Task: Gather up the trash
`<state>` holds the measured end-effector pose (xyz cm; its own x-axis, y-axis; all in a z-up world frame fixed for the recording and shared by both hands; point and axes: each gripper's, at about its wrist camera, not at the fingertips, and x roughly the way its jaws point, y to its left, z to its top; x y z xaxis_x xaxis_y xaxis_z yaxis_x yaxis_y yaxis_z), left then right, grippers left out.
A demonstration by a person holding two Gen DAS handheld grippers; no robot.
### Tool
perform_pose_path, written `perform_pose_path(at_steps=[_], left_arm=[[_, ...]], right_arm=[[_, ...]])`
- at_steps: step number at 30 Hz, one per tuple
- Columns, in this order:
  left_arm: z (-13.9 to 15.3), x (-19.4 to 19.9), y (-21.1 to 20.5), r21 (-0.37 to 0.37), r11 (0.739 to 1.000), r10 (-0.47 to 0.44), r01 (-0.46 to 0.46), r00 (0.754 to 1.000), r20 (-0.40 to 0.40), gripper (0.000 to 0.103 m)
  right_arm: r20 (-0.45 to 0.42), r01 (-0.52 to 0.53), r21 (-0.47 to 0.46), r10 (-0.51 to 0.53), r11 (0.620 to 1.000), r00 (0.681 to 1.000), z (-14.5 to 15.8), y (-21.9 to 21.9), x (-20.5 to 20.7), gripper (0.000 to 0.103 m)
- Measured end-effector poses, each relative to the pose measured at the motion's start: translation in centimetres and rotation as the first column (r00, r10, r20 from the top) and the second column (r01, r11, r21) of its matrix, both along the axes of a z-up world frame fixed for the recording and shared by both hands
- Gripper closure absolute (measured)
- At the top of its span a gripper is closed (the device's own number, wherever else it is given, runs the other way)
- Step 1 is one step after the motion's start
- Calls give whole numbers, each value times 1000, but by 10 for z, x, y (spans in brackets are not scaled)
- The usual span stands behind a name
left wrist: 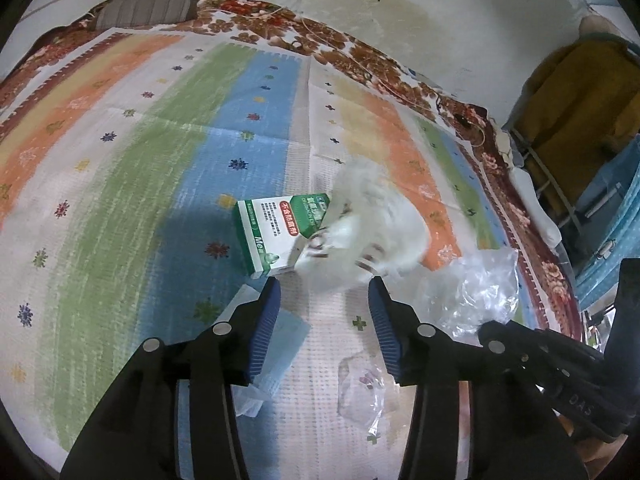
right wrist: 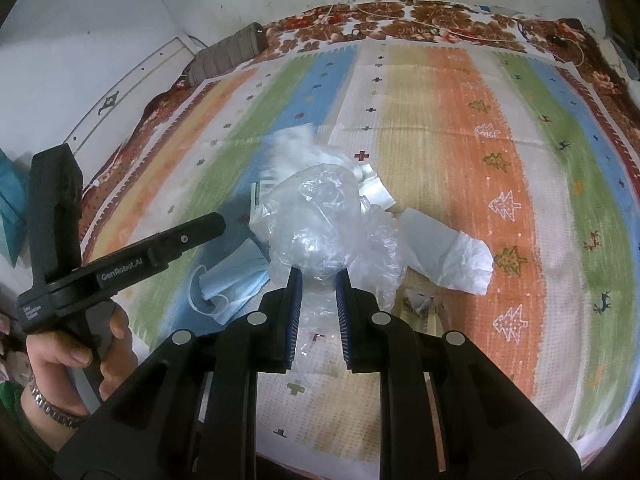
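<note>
Held the left tongs (left wrist: 324, 292) open over the striped mat (left wrist: 120, 160), nothing between the blue pads (left wrist: 266, 312). Saw a blurred white lump (left wrist: 372, 216) just past the tips, free of both pads, overlapping the right end of a green-and-white box (left wrist: 272, 232) lying flat on the mat; could not tell what the lump was or whether it rested on anything. Noted a blue mask (right wrist: 232, 280) crumpled on the mat under the left finger, ear loop trailing toward the near edge. Kept the right tongs (right wrist: 318, 276) clamped on a clear plastic bag (right wrist: 320, 216), the film pinched between the pads and ballooning up in front of them, hiding most of the box from the right camera. Found a crumpled white paper (right wrist: 452, 256) on the orange stripe, just right of the bag and partly tucked behind its film. Gripped the left tool's handle with a hand (right wrist: 80, 356) wearing a metal watch (right wrist: 52, 404), low at the left edge of the right view.
</note>
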<state>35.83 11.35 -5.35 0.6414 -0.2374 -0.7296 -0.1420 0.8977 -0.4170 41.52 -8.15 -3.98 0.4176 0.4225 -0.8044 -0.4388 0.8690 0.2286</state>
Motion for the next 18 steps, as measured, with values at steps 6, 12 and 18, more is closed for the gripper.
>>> perform_pose_path(at_steps=[6, 12, 18], left_arm=[[0, 7, -8, 6, 1000, -23, 23, 1000, 9, 55], [-3, 19, -20, 20, 999, -44, 43, 999, 7, 54], [-12, 35, -29, 19, 998, -58, 58, 998, 2, 53]], right_arm=[[-12, 16, -8, -16, 1000, 1000, -4, -4, 5, 87], [-25, 31, -6, -31, 1000, 999, -6, -10, 9, 87], [-42, 43, -3, -43, 999, 998, -11, -14, 13, 87]])
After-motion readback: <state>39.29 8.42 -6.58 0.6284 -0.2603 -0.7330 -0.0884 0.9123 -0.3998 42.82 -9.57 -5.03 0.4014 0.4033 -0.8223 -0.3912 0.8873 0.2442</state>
